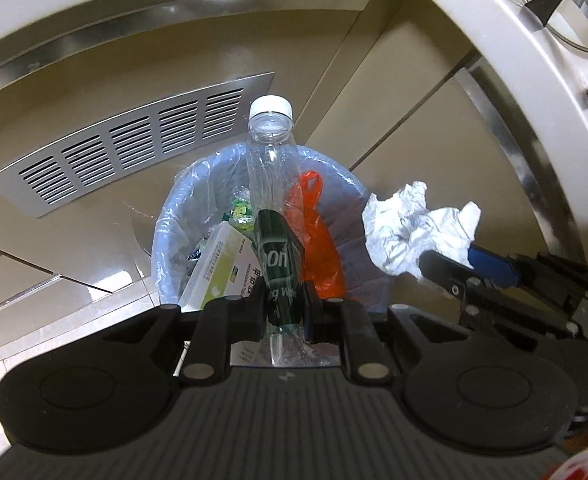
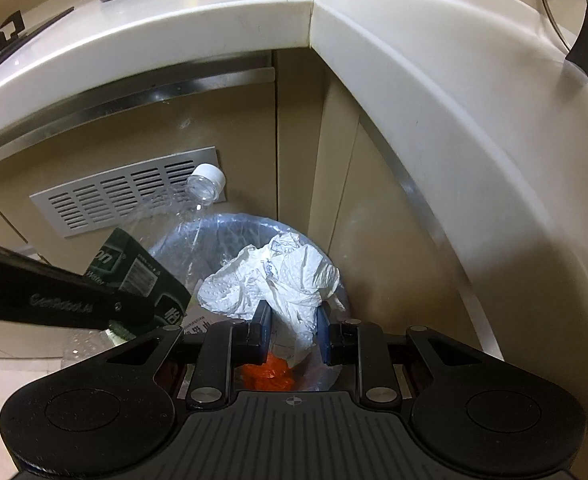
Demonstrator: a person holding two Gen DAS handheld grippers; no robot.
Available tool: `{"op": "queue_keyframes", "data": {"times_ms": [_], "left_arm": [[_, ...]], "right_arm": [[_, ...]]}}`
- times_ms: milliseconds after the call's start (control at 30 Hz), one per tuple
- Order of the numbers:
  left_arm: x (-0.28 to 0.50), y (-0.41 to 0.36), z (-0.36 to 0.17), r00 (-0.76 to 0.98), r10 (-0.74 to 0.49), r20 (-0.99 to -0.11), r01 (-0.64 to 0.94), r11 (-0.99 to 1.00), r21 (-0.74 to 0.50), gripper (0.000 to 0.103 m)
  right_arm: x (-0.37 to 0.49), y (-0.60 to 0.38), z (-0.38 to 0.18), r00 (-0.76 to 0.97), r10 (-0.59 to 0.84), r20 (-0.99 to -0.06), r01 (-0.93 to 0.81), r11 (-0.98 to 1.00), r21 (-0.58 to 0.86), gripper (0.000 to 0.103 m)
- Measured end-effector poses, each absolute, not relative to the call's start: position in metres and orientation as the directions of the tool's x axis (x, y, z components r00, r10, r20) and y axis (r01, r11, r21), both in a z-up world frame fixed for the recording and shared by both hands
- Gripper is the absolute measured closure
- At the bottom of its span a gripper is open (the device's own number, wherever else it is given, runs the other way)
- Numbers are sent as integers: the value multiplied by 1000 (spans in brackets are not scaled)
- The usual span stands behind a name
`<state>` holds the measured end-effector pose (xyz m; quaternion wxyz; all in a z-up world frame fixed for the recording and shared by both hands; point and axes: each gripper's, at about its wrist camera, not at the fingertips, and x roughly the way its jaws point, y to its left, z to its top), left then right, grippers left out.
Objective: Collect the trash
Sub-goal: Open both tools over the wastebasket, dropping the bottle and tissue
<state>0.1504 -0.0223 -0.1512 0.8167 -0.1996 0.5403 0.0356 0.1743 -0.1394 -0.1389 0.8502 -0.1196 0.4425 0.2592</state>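
Step in hand, as judged: the deposit; both pieces of trash are held over the lined bin and neither is released

Left gripper: jaws pinching the green-labelled body of the clear plastic bottle; bottle points forward, white cap at centre of the left wrist frame, before the metal vent grille; its body lies over the bin mouth in the lower centre; in the right wrist frame the same bottle slants in from the left edge

Right gripper: jaws pinching the crumpled white paper towel; the wad sits in the centre of the right wrist frame over the bin opening, orange plastic bag visible beneath

Bin contents: a carton box, green wrappers, the orange bag; bin stands on the floor in the cabinet corner below the white surface

Next move, as judged: spread each pair of jaws so the items drop; the bottle is long and may catch the rim unless tipped cap-down; the towel is light and may cling to a pad

Pose: both grippers pitched downward, side by side, near but apart
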Motion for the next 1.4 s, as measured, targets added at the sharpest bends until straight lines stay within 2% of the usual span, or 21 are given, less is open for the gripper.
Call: {"op": "queue_keyframes", "data": {"times_ms": [267, 333, 367, 400, 800, 1167, 1400], "left_arm": [[162, -25, -160, 406, -168, -898, -278, 914, -296, 87], [163, -26, -162, 415, -176, -893, -280, 909, -310, 76], [163, -25, -162, 418, -177, -891, -283, 906, -314, 63], [163, -25, -161, 423, -174, -889, -286, 905, -314, 61], [142, -4, -156, 435, -129, -891, -343, 891, -296, 61], [122, 16, -159, 439, -91, -894, -388, 878, -280, 61], [115, 24, -159, 441, -65, -895, -403, 877, -262, 60]], "right_arm": [[178, -140, -149, 460, 328, -825, -537, 843, 36, 79], [178, -140, -150, 462, 328, -824, -540, 841, 32, 79], [180, -139, -150, 461, 329, -824, -541, 840, 33, 79], [181, -138, -150, 460, 329, -824, -541, 840, 34, 79], [180, -135, -148, 447, 364, -817, -572, 819, 51, 79], [183, -118, -145, 469, 358, -807, -599, 801, 7, 79], [182, -109, -141, 445, 393, -804, -618, 785, 42, 79]]}}
